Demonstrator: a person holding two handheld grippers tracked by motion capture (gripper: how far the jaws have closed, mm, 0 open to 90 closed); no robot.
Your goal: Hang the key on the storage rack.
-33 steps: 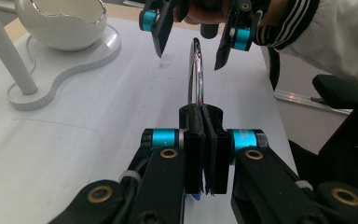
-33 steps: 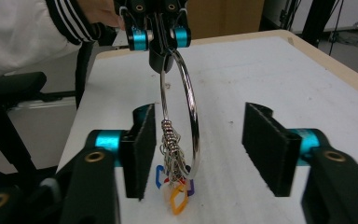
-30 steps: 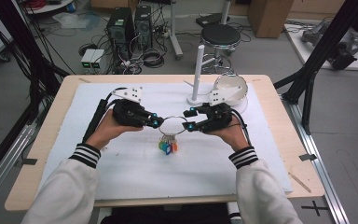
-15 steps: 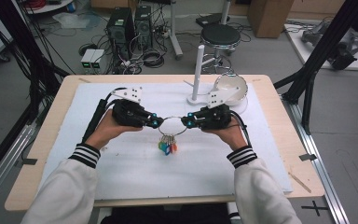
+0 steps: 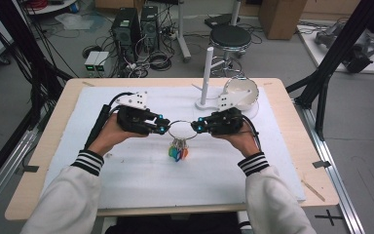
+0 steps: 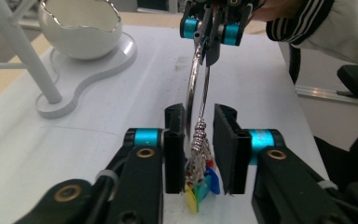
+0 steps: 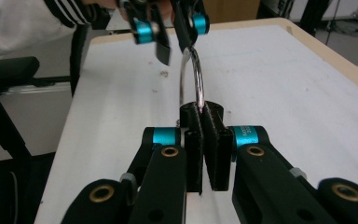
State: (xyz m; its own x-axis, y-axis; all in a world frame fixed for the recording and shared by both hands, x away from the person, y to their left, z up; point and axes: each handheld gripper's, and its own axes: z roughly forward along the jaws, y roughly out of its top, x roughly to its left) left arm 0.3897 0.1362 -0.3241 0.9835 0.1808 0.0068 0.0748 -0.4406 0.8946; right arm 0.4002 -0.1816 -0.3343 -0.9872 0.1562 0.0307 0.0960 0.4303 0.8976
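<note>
A white sheet covers the wooden table [image 5: 48, 146]. The left gripper [image 5: 161, 127] has just been opening, its jaws apart around the metal ring [image 5: 180, 129] without pressing it. The right gripper [image 5: 198, 126] is clenched on the ring; coloured tags [image 5: 177, 153] hang beneath.

You had the high view fixed above your own side of the table [image 5: 297, 141], looking forward and down, far enough back to take in both sleeves and the floor beyond. Your left gripper view rode low and close, looking along its jaws across the table toward the right gripper [image 6: 209, 46], with the white stand [image 6: 51, 100] off to its left. Your right gripper view faced the opposite way, toward the left gripper [image 7: 170, 39]. All three shared the metal ring [image 5: 180, 129] between the grippers.
</note>
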